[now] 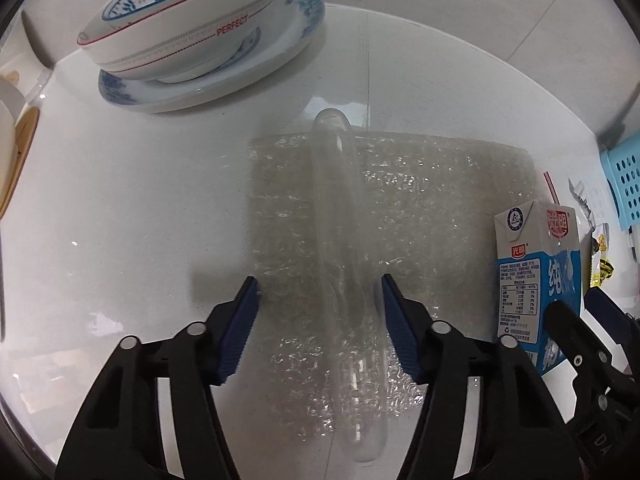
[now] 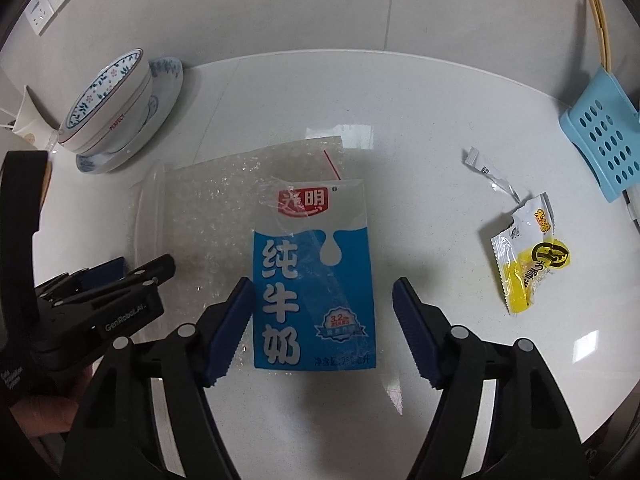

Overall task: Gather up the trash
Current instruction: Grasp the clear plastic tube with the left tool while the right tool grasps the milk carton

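Observation:
A clear plastic tube (image 1: 340, 216) lies lengthwise across a sheet of bubble wrap (image 1: 440, 208) on the white counter. My left gripper (image 1: 318, 290) points down over the tube, open, with the tube between its blue pads and a gap on the left side. A blue and white milk carton (image 2: 316, 280) rests at the bubble wrap's right edge. My right gripper (image 2: 322, 290) is open astride it, the carton sitting between the pads. Further right lie a yellow snack wrapper (image 2: 528, 256) and a small white wrapper (image 2: 492, 172).
Stacked patterned bowls (image 1: 180, 28) sit on a plate (image 1: 208, 92) at the back left. A blue perforated basket (image 2: 600, 128) with chopsticks (image 2: 600, 28) stands at the right by the wall. The left gripper (image 2: 132, 276) is close to the carton's left.

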`<action>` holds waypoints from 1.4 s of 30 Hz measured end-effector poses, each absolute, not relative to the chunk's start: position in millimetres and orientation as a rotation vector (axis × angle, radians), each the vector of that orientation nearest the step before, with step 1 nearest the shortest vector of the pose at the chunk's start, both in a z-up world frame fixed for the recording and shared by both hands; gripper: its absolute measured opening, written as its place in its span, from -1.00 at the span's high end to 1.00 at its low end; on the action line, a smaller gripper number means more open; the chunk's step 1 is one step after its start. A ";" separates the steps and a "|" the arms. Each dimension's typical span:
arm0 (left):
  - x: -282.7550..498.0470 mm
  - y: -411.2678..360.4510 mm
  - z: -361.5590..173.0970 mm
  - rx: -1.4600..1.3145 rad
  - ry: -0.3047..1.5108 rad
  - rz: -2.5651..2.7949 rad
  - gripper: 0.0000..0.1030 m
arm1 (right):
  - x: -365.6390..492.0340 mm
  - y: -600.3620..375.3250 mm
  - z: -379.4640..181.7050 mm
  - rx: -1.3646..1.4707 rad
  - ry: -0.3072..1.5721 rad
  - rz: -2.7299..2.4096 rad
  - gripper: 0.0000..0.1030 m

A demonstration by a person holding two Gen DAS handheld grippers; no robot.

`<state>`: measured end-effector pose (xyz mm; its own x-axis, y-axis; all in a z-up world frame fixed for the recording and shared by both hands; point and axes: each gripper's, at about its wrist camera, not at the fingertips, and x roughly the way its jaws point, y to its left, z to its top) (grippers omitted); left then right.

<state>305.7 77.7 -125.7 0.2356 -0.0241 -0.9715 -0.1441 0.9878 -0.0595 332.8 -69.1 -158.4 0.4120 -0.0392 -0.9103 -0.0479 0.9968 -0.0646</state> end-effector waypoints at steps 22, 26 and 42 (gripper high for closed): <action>273.3 115.4 -121.8 -0.204 1.298 0.052 0.50 | 342.0 -65.3 -179.0 -0.057 1.189 -0.015 -0.19; 257.4 123.2 -105.1 -0.217 1.262 0.011 0.50 | 328.5 -69.1 -163.0 -0.047 1.155 0.007 -0.19; 225.3 107.4 -70.3 -0.191 1.243 -0.017 0.51 | 271.2 -89.3 -128.1 -0.023 1.064 0.039 -0.19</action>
<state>225.3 107.4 -70.3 0.3235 -0.1171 -0.9389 -0.0910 0.9839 -0.1541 271.2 -89.3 -128.1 0.4849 0.0209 -0.8743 -0.0432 0.9991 -0.0001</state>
